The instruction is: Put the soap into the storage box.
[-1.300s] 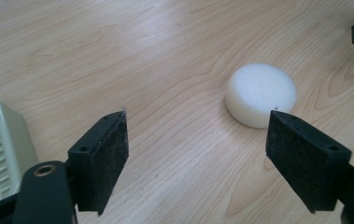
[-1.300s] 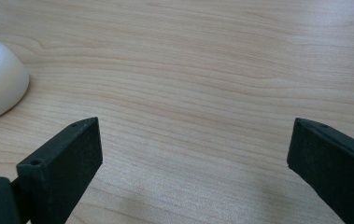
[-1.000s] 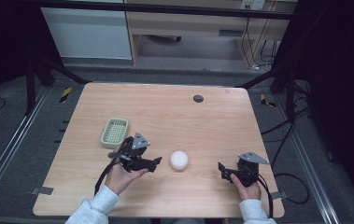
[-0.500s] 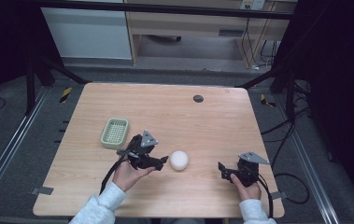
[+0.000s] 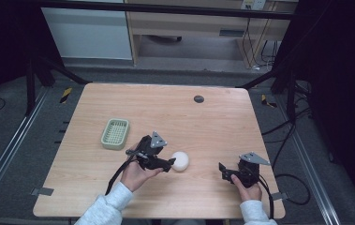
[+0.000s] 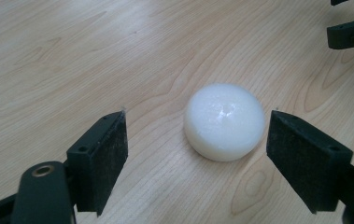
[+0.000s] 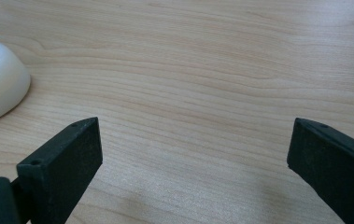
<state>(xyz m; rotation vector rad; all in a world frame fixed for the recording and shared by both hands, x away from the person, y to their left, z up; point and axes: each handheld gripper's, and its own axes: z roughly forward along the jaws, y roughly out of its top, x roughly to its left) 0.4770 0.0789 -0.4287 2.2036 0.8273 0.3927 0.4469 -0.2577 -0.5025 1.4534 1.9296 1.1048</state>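
Left gripper view: soap (image 6: 224, 121) flat-side down.

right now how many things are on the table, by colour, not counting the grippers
white: 1, the round white soap-like puck
green: 1, the pale green slatted plastic tray
black: 1, the small black round disc near the table's far edge
total: 3
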